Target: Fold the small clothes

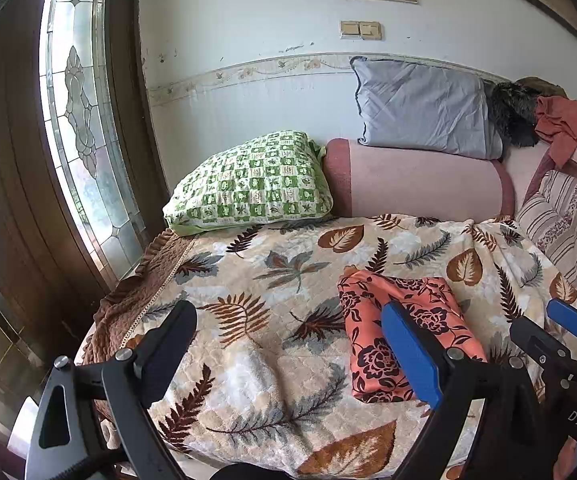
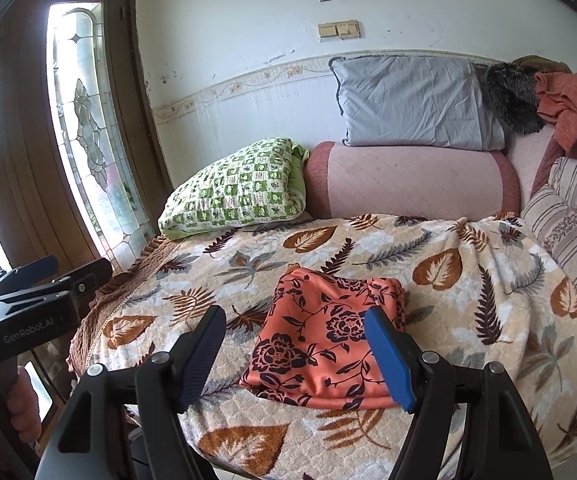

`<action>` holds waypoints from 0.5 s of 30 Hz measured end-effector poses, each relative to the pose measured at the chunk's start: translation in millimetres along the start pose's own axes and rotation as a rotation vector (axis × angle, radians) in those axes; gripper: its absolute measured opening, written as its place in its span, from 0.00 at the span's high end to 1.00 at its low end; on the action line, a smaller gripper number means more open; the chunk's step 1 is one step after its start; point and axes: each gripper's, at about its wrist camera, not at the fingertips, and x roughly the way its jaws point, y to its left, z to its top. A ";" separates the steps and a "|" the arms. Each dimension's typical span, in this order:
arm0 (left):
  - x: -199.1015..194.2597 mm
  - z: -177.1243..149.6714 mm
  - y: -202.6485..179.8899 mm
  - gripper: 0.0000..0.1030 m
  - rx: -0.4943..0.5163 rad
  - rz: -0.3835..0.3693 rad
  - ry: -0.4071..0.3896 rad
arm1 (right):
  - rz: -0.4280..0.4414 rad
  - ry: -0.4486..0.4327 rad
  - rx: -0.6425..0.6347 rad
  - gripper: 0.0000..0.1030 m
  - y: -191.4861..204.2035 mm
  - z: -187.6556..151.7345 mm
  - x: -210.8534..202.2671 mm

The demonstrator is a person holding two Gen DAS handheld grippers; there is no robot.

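Your left tongs (image 1: 288, 356): wide open, empty | your right tongs (image 2: 296, 354): wide open, empty | folded cloth (image 2: 324, 340) at 12 o'clock on blanket (image 2: 468, 280)

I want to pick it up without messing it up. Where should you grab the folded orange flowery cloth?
Probably the thick near edge of the orange flowery cloth, coming in low from the front. It lies flat in a neat bundle on the leaf blanket, so pinching all layers there should keep it folded.
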 end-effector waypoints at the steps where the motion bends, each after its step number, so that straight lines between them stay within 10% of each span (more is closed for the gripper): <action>1: -1.1 0.8 0.0 0.09 0.000 0.000 -0.001 | -0.001 -0.002 -0.001 0.27 0.5 0.4 -1.0; 15: -28.7 12.9 9.0 0.09 -0.029 -0.020 -0.043 | 0.003 -0.044 -0.020 0.27 10.9 11.3 -21.2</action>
